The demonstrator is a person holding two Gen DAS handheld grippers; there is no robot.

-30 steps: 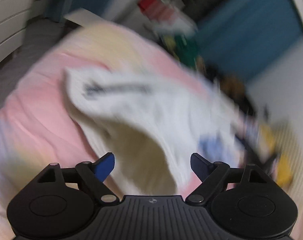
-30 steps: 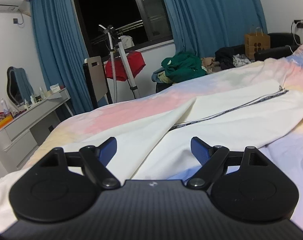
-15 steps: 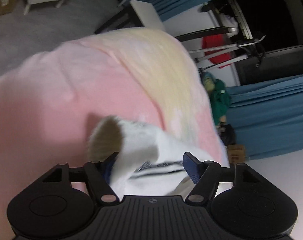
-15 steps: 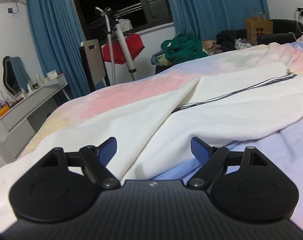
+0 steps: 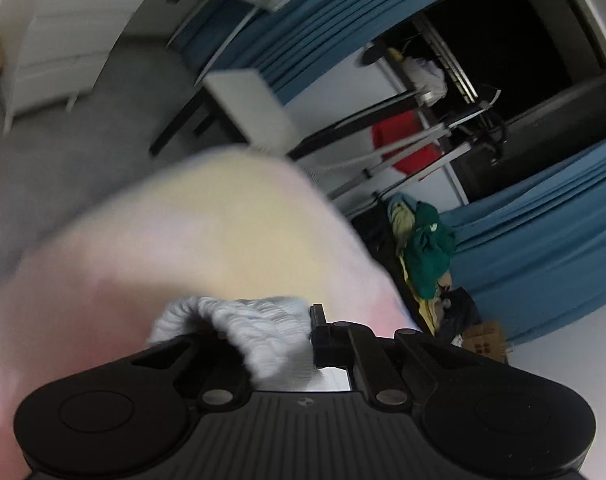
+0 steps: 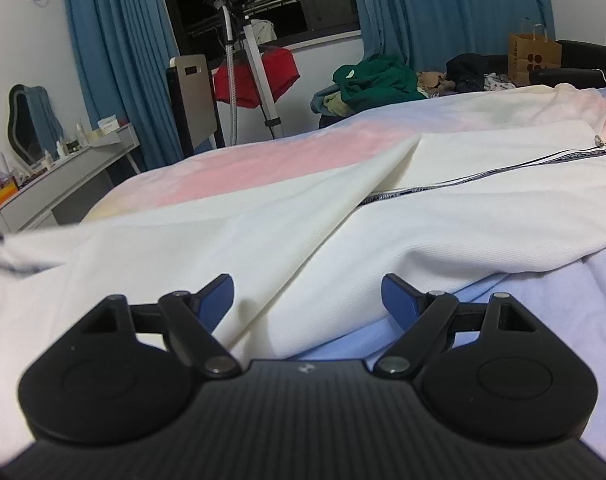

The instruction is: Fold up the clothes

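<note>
Item 1: my left gripper (image 5: 309, 326). Jaws pressed together, pinching a bunched ribbed cuff or hem of the white garment (image 5: 259, 336). The cloth wraps up and over the left side of the jaws, right at the tips. Beyond it lies the pink and pale yellow bedspread (image 5: 207, 224), blurred.

Item 2: my right gripper (image 6: 307, 300). Blue pads spread wide, nothing between them pressed; it hovers low over the bed. Whether the pads touch the cloth I cannot tell.

Item 3: the white garment as seen from the right wrist (image 6: 443, 216). Spread flat on the pastel bedspread (image 6: 263, 152), directly ahead of and beneath the open jaws. A fold edge runs from between the pads diagonally up and to the right. A dark patterned drawstring (image 6: 483, 174) lies along it, ending in a metal tip far right.

Item 4: surroundings ahead of the right gripper. Blue curtains (image 6: 111, 48) and a dark window; a garment steamer stand (image 6: 243, 40) with a red garment (image 6: 263, 76) hanging; a heap of green clothes (image 6: 375, 80); a brown paper bag (image 6: 533, 58) far right; a grey dressing table (image 6: 67, 176) with a mirror to the left.
</note>
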